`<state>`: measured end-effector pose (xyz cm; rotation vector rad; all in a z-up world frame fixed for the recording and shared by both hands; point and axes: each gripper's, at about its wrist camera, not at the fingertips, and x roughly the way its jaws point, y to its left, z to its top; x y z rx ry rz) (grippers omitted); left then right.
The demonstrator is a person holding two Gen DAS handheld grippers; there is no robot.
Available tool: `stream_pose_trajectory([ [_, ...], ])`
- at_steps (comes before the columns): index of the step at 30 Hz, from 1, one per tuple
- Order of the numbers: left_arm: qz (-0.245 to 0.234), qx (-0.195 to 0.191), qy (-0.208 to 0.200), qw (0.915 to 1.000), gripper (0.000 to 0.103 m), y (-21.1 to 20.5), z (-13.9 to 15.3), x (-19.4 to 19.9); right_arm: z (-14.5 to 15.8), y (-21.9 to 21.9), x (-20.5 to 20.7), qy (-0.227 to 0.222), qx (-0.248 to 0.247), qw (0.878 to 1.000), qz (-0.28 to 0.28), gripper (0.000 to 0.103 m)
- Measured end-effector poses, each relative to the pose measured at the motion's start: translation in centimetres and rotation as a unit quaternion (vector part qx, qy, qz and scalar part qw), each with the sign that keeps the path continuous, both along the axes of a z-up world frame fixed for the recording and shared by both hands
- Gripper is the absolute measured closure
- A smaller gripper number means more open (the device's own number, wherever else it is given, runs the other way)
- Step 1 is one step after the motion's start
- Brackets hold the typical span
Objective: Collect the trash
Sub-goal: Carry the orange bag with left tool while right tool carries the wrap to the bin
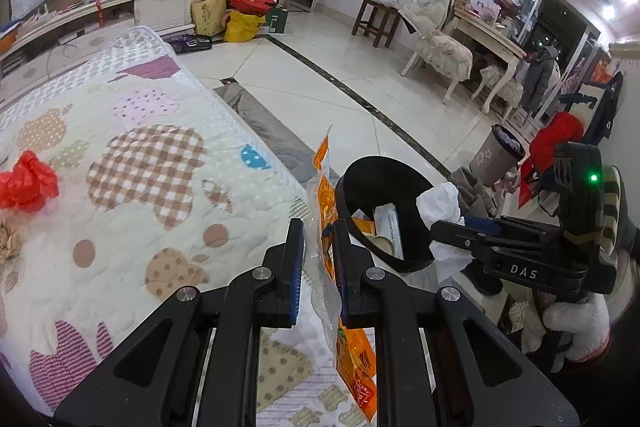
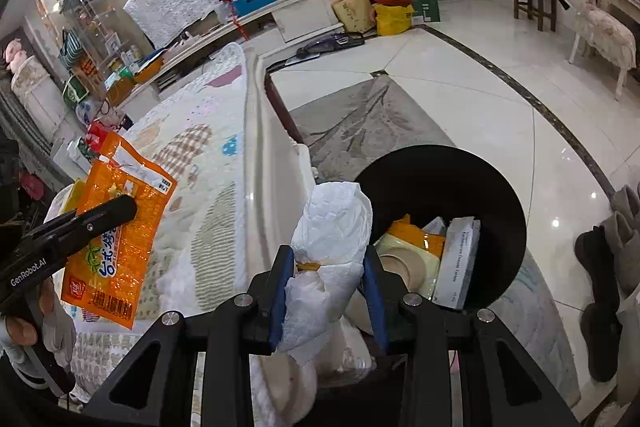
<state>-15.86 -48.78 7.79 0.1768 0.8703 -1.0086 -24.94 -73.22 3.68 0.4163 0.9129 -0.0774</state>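
Observation:
My left gripper (image 1: 319, 239) is shut on an orange snack wrapper (image 1: 326, 199), held edge-on over the table's edge beside the black bin (image 1: 384, 223). In the right wrist view that orange wrapper (image 2: 116, 243) hangs from the left gripper (image 2: 120, 207) at the left. My right gripper (image 2: 330, 267) is shut on a crumpled white tissue (image 2: 332, 239), close to the rim of the black bin (image 2: 500, 195), which holds a carton, an orange wrapper and paper cups. Seen from the left wrist, the right gripper (image 1: 444, 225) carries the white tissue (image 1: 440, 203) at the bin's rim.
A quilted cloth with patchwork shapes (image 1: 140, 167) covers the table; a red crumpled bag (image 1: 26, 185) lies on it at the left. A grey rug (image 2: 360, 123) and glossy tiled floor surround the bin. Slippers (image 2: 600, 267) lie right of it. A paper cup (image 1: 496, 159) stands beyond.

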Motion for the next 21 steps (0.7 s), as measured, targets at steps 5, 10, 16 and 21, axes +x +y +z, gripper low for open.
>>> stream_pose_trajectory([
  [5, -0.005, 0.005, 0.000, 1.0000, 0.091, -1.1, -0.4, 0.1, -0.5, -1.2, -0.3, 0.004, 0.003, 1.000, -0.012, 0.070],
  [10, -0.015, 0.004, 0.010, 0.9998, 0.091, -2.7, -0.6, 0.2, -0.7, -2.7, -0.7, 0.006, 0.002, 1.000, -0.028, 0.070],
  [16, -0.030, -0.004, 0.032, 0.9990, 0.091, -5.7, -1.1, 0.3, -1.0, -5.0, -0.7, 0.009, -0.014, 0.998, -0.058, 0.070],
  [21, -0.041, -0.011, 0.046, 0.9980, 0.091, -8.6, -1.4, 0.3, -1.8, -6.9, -0.2, 0.014, -0.001, 0.997, -0.076, 0.070],
])
